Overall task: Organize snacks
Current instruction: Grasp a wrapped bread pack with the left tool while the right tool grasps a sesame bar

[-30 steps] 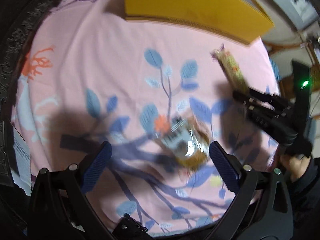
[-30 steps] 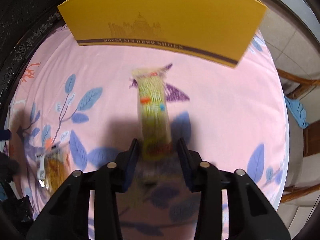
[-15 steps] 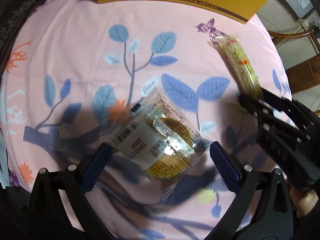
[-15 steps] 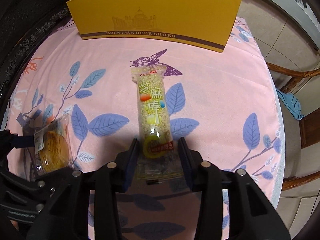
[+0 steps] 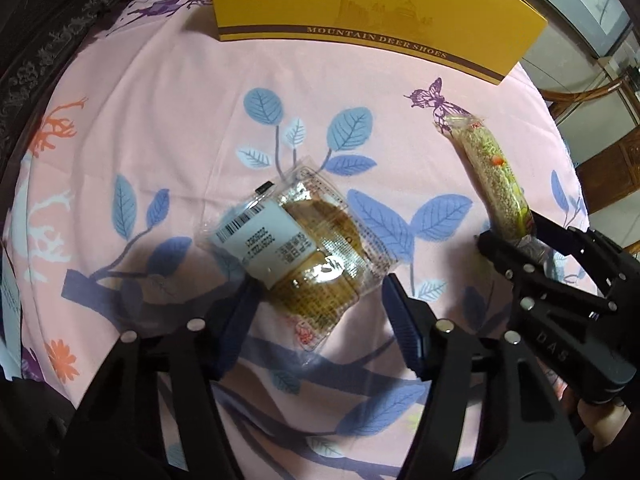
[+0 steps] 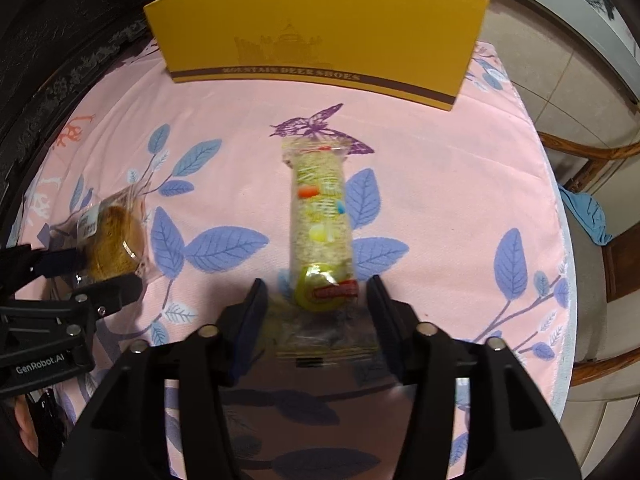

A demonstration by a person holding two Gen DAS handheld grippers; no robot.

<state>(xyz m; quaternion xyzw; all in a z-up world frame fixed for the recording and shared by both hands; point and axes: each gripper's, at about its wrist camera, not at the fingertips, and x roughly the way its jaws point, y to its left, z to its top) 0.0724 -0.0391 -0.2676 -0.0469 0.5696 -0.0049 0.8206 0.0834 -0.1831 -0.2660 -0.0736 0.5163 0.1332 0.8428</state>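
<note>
A round brown cake in a clear packet (image 5: 304,256) with a white barcode label lies on the pink leaf-print cloth (image 5: 160,120). My left gripper (image 5: 320,282) is over it, its jaws closing, with both pads against the wrapper's edges. The right wrist view shows the same grip on the cake packet (image 6: 114,240) from the side, with my left gripper (image 6: 92,272) around it. A long sesame stick (image 6: 322,216) in a clear wrapper lies between the fingers of my right gripper (image 6: 315,282), pointing away. Those jaws are opening, with gaps on both sides of the stick.
A yellow shoe box (image 6: 320,32) stands across the far edge of the cloth. A wooden chair (image 6: 592,152) with a blue rag (image 6: 584,216) is off the table's right side. Dark carved wood (image 5: 48,52) borders the left.
My left gripper came down over the cake packet and its wide jaws narrowed onto it. My right gripper's jaws, shut on the sesame stick before, have spread apart from it.
</note>
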